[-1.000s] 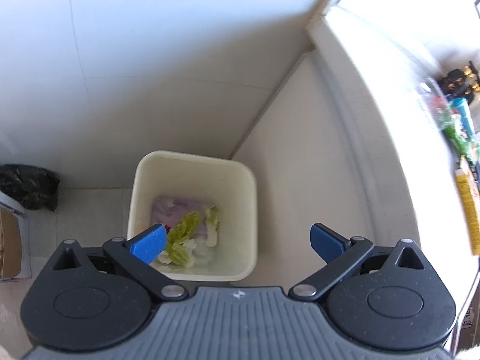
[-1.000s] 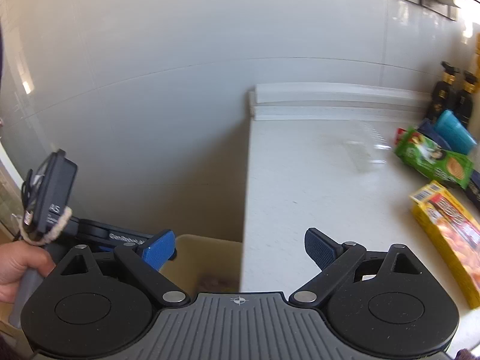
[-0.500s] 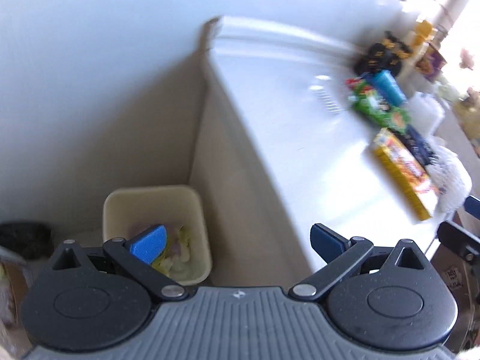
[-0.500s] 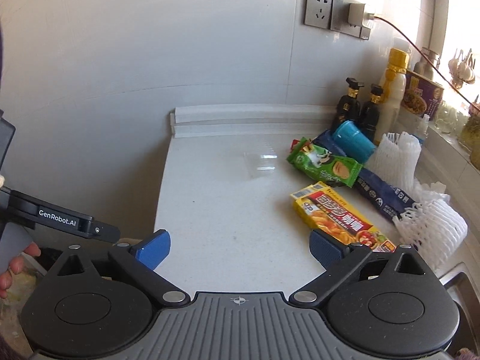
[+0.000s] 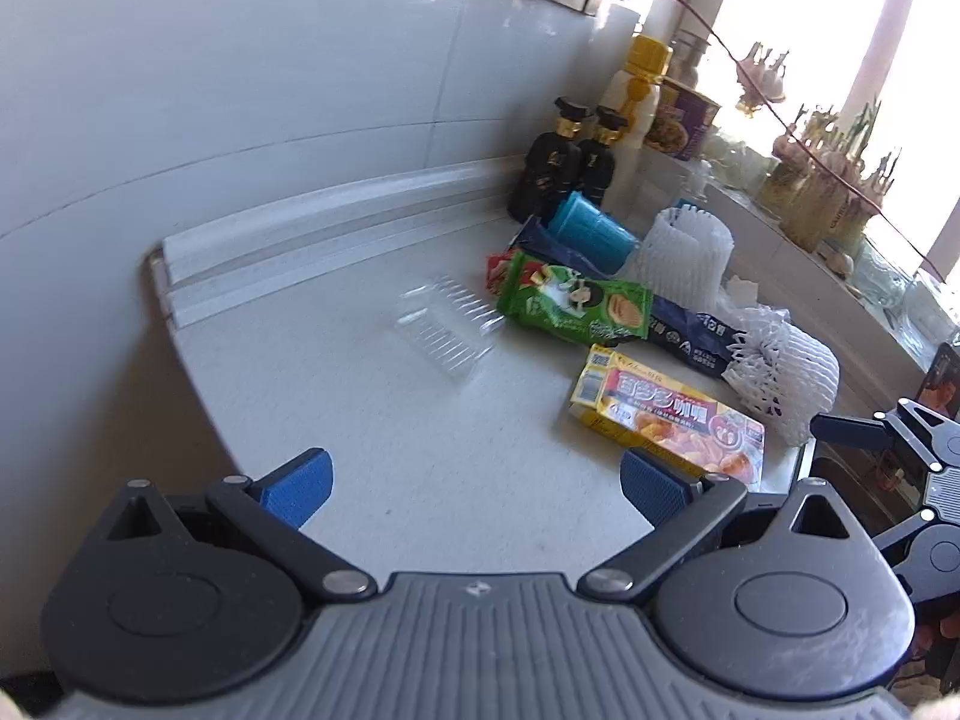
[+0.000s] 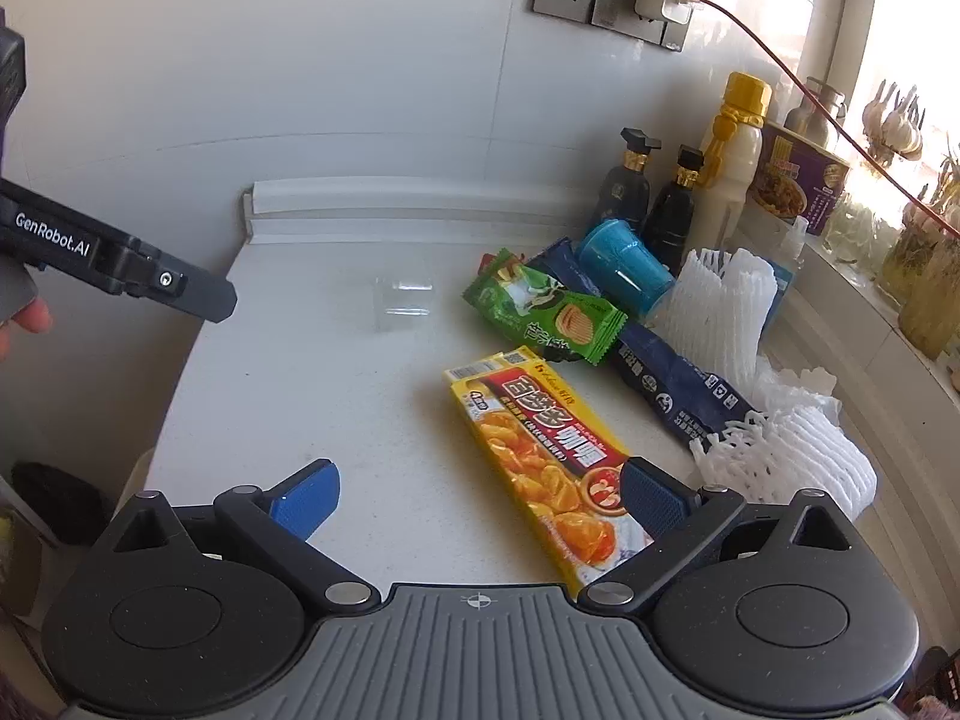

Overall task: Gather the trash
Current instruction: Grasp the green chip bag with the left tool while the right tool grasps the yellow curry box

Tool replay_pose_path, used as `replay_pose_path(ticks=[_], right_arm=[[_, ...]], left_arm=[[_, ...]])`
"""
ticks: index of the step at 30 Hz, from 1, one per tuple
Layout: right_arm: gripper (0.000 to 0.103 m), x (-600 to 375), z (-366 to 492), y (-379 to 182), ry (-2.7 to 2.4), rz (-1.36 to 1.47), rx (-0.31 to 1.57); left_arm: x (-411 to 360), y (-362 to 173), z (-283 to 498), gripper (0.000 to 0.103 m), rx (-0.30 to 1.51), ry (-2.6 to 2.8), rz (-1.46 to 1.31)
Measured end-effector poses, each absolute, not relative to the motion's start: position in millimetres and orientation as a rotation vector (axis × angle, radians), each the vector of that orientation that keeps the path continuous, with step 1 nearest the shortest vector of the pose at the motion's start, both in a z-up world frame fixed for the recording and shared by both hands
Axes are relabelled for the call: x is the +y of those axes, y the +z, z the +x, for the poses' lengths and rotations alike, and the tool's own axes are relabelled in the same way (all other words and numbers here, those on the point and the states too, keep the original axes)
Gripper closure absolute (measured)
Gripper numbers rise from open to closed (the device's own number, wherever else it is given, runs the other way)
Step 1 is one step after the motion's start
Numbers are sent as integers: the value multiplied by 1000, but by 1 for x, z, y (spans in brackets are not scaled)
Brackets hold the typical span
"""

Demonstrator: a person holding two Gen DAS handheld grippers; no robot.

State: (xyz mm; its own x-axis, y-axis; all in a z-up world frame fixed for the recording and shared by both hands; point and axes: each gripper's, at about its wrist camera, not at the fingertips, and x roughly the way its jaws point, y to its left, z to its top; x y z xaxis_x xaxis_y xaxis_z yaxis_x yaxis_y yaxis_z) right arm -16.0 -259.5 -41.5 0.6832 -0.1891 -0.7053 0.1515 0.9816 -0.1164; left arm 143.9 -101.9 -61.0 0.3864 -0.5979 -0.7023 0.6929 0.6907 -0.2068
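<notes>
On the counter [image 6: 300, 396], the left hand-held gripper [image 5: 474, 483] hovered with jaws apart and empty, the clear plastic tray [image 5: 444, 324] lying ahead of it near the back ledge. To the right, the yellow curry box [image 6: 540, 450] lay with its long axis running away diagonally from the right hand-held gripper [image 6: 480, 495], whose jaws also stood wide and empty. One box end sat just beside that gripper's right fingertip, probably making the right hand the nearer one.

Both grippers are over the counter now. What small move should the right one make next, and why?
Probably ease the right gripper down and slightly right to straddle the yellow box. Its jaws stand open and empty, and the box lies flat, nearest, partly under the right finger.
</notes>
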Motion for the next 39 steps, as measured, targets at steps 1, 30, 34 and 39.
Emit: replay_pose_path(ticks=[1, 30, 34, 39], right_arm=[[2, -264, -13, -44, -186, -52, 792], [2, -333, 48, -94, -7, -38, 939], [2, -339, 51, -99, 14, -25, 963], [2, -346, 53, -105, 11, -7, 991]], left_arm=[[-107, -59, 146, 1, 827, -851, 140], [-327, -83, 201, 8, 613, -1532, 1179], [-336, -93, 200, 8, 616, -1558, 1291], [-341, -105, 203, 8, 612, -1540, 1397]])
